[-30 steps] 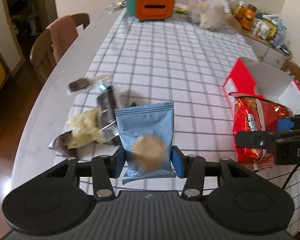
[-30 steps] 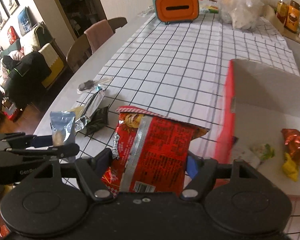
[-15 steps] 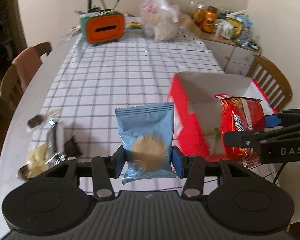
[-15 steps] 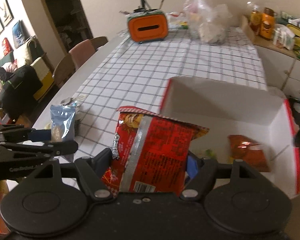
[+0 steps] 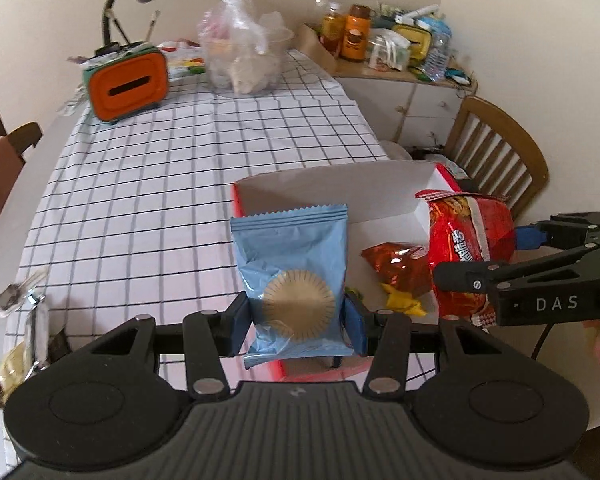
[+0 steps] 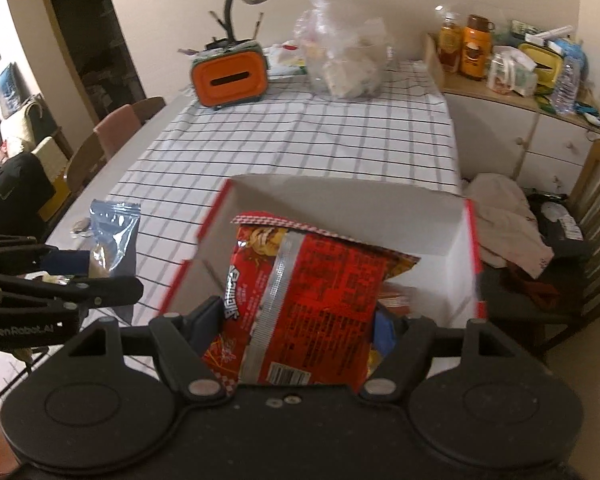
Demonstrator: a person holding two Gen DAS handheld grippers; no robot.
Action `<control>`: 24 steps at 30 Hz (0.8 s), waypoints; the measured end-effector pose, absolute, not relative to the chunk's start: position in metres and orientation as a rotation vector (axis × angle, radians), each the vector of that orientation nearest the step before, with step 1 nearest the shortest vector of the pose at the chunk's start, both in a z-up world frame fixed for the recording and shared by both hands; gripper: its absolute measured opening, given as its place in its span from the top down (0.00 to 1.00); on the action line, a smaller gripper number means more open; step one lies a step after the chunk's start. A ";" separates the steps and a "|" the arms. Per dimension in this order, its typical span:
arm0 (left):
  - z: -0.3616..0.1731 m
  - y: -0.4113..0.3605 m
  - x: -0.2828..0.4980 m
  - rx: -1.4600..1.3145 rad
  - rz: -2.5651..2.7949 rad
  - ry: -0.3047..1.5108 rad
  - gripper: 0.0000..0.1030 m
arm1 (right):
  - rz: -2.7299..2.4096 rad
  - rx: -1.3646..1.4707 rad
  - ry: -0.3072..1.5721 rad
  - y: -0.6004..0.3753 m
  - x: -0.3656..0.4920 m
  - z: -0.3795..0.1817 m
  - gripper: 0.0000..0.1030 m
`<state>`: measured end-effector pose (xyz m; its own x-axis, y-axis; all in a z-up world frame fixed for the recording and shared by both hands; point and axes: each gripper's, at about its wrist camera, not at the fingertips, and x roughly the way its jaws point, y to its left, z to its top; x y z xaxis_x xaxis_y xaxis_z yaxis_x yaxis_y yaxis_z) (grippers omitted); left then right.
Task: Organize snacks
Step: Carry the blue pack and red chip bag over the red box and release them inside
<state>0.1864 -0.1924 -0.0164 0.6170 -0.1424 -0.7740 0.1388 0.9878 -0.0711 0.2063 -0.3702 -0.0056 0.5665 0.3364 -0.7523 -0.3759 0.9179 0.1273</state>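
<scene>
My left gripper (image 5: pixel 296 326) is shut on a light blue snack packet (image 5: pixel 292 276) with a round gold biscuit on it, held over the near left edge of the red-and-white box (image 5: pixel 328 196). My right gripper (image 6: pixel 290 328) is shut on a red chip bag (image 6: pixel 304 304), held above the inside of the box (image 6: pixel 340 208). That chip bag (image 5: pixel 470 240) and the right gripper also show at the right of the left wrist view. A small orange-red packet (image 5: pixel 396 268) and a yellow wrapper (image 5: pixel 404 302) lie in the box.
Several loose snack wrappers (image 5: pixel 28 332) lie at the table's left edge. An orange and teal box (image 5: pixel 126 82), a lamp and a clear plastic bag (image 5: pixel 244 60) stand at the far end. A wooden chair (image 5: pixel 500 156) stands right of the box, a cluttered sideboard (image 5: pixel 392 48) behind.
Both grippers have moved right with their packets, from over the tablecloth and snack pile to over the box. The pile has slid to the far left of view.
</scene>
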 end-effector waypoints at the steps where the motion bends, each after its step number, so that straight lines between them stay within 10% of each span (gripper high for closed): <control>1: -0.019 -0.198 0.192 0.000 -0.164 0.898 0.53 | 0.408 -0.052 0.874 -0.376 0.209 -0.007 0.28; 24: -0.096 -0.253 0.288 0.053 -0.090 1.197 0.53 | 0.445 -0.193 1.057 -0.385 0.316 -0.069 0.28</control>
<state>0.2883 -0.2530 -0.0961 0.3623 -0.0422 -0.9311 0.0982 0.9951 -0.0070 0.3158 -0.3851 -0.0694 0.4135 0.2604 -0.8725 -0.4422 0.8951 0.0575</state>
